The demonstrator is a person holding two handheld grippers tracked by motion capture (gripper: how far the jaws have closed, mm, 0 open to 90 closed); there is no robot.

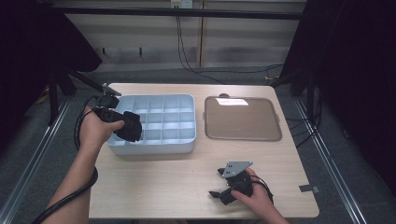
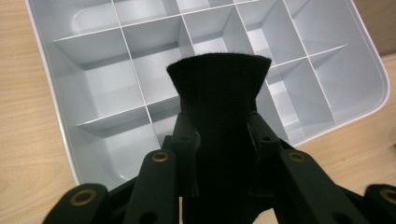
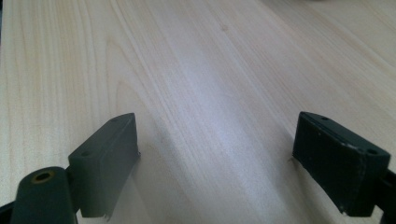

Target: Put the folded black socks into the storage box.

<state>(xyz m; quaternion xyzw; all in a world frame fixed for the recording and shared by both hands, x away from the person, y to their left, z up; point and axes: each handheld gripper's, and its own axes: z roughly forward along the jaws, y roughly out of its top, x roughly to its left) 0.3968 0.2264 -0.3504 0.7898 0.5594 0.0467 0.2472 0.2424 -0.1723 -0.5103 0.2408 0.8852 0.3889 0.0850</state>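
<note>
The left tongs point(image 2: 218, 135) are clamped on a black cloth point(image 2: 219, 88) above the divided tray point(image 2: 371, 70). Lower it squarely into one compartment before letting go. The right tongs point(image 3: 217, 163) rest apart on the bench point(image 3: 210, 70).

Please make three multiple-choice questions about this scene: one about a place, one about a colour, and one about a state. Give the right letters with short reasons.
1. Where is the brown lid?
A. inside the tray
B. on the table, to the right of the tray
C. under the right gripper

2. What colour is the cloth in the left gripper?
A. black
B. white
C. red

3. How are the jaws of the right gripper?
A. shut on the cloth
B. shut on nothing
C. open, with bare table between them

Answers:
1 B: in the high view the lid lies flat beside the pale blue tray.
2 A: the left gripper view shows black fabric pinched between the jaws, above the compartments.
3 C: the right gripper view shows the jaws wide apart over the wooden table.
</note>
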